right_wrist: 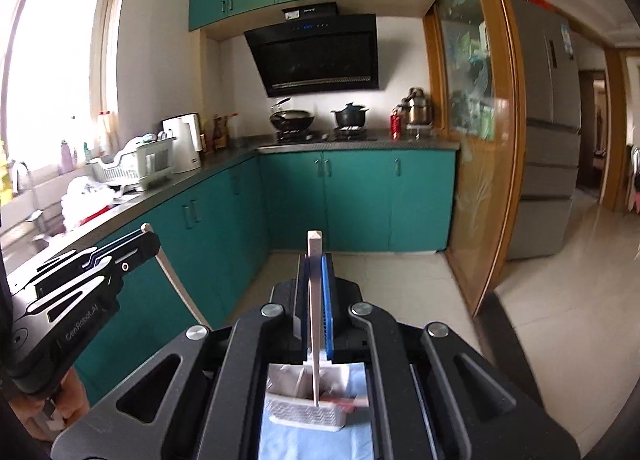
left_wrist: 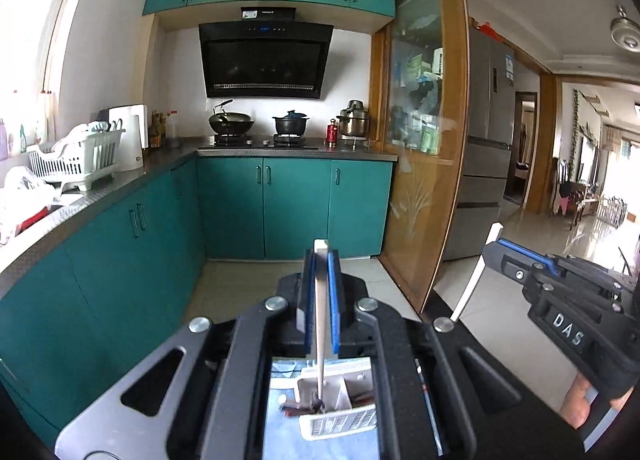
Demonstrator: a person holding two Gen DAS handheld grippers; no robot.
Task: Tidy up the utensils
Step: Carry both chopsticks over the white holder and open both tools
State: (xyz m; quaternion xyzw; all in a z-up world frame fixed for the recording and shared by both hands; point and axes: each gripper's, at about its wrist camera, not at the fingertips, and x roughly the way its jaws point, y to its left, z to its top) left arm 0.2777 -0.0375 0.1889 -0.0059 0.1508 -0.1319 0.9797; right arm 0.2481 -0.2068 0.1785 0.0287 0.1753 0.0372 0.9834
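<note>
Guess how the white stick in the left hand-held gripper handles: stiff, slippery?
The white stick is probably stiff: it runs straight down from the left hand-held gripper. Likely light, being thin. May pivot, since it is clamped near one end.

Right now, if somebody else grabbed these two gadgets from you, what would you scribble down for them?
Left gripper: shut on a white chopstick, tip up.
Right gripper: shut on a second white chopstick, also upright.
Both are held in the air above a white utensil basket sitting on a blue cloth.
Done: one stick picked up in each gripper.
Left: lower each into a basket compartment and let go. A few dark and reddish pieces already lie in the basket; I can't tell what they are.
</note>
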